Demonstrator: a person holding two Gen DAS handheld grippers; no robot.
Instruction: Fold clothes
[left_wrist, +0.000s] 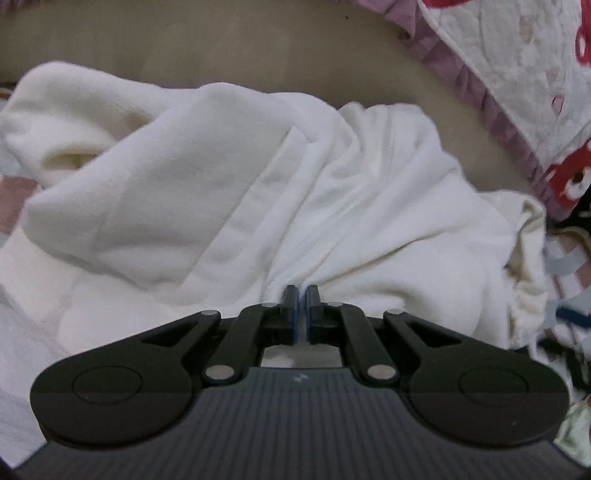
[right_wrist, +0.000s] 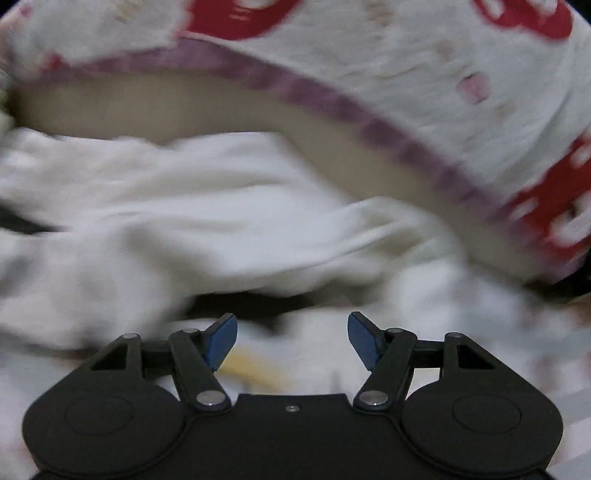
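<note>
While the soft cream-white fleece garment lies rumpled across the bed, its bulk running broadly side to side in front of both cameras, the left gripper has it by the near edge, its jaws pressed together on a bunched pleat of cloth with creases fanning up and away from the pinch. Over on the other side, the right gripper is spread wide and holds nothing, blue pads showing, and the right wrist view is smeared with motion blur. From there the same cream-white fleece garment sits just ahead of the open fingers, with a dark gap under its lifted near edge, so that edge looks like the likely target; whether the pads touch cloth, I cannot tell. Beyond the garment comes a strip of plain beige bed sheet, then a quilted white bedspread with red prints and a purple ruffled border off toward the far right.
</note>
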